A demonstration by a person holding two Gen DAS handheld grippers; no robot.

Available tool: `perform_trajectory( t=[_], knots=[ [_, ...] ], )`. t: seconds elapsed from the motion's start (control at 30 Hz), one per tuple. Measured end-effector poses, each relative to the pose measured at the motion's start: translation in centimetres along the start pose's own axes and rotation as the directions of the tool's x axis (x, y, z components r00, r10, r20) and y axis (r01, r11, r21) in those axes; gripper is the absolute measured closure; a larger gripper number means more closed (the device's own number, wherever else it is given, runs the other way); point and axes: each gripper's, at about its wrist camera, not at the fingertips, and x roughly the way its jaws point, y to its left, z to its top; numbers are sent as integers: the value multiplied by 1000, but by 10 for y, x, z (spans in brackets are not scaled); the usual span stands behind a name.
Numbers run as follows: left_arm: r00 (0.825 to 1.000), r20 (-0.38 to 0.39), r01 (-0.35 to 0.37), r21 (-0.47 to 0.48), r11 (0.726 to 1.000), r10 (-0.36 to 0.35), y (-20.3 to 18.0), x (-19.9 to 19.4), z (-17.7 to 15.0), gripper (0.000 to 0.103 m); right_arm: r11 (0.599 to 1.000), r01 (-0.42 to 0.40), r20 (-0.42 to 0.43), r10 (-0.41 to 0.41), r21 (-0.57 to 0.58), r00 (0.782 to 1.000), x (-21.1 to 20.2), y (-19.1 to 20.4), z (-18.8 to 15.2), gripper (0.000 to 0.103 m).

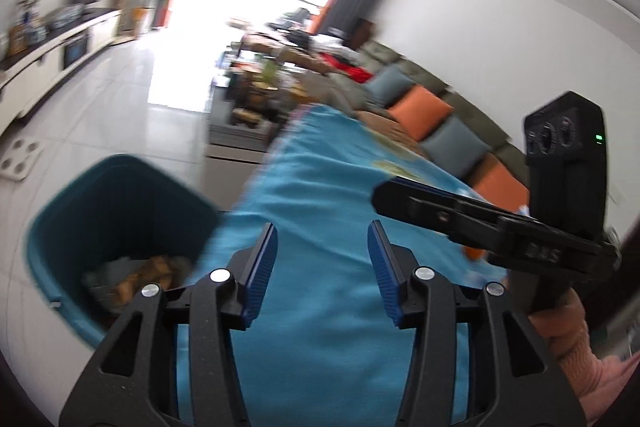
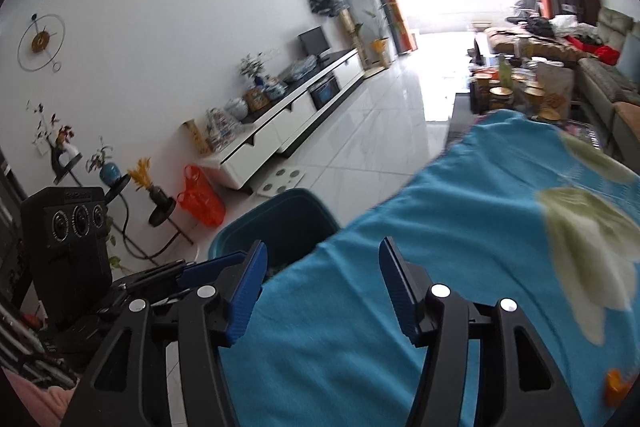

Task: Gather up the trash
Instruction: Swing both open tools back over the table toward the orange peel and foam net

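A teal trash bin [image 1: 120, 215] stands on the floor at the left edge of a table with a blue cloth [image 1: 320, 187]. Brownish trash [image 1: 152, 275] lies inside it. My left gripper [image 1: 322, 267] is open and empty over the cloth, just right of the bin. My right gripper [image 2: 322, 287] is open and empty over the cloth [image 2: 440, 267], with the bin [image 2: 280, 223] ahead to its left. The right gripper also shows in the left wrist view [image 1: 480, 227]. A small orange piece [image 2: 618, 387] lies on the cloth at the right wrist view's lower right.
A white TV cabinet [image 2: 288, 115] lines the far wall. An orange plastic bag [image 2: 202, 199] and plant stands sit near the wall. A sofa with orange and blue cushions [image 1: 432, 115] is to the right. A cluttered coffee table [image 2: 516, 91] stands beyond the cloth.
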Motion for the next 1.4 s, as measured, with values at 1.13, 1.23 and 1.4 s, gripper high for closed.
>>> perform_trajectory(
  t=[1.13,1.23,1.4],
  knots=[
    [896,-428,245,250,937,-120,-226,213,-40,54,796,292,28,-360,531,932,-122,-237,-74,40],
    [889,-439,253,244,936,-126,-227,220,-38,56,789,276,34,-351,549,936,-122,-242,-74,40],
    [882,-452,265,242,933,-133,-230,227,-36,63,773,253,40,-337,581,941,-121,-249,-72,41]
  ],
)
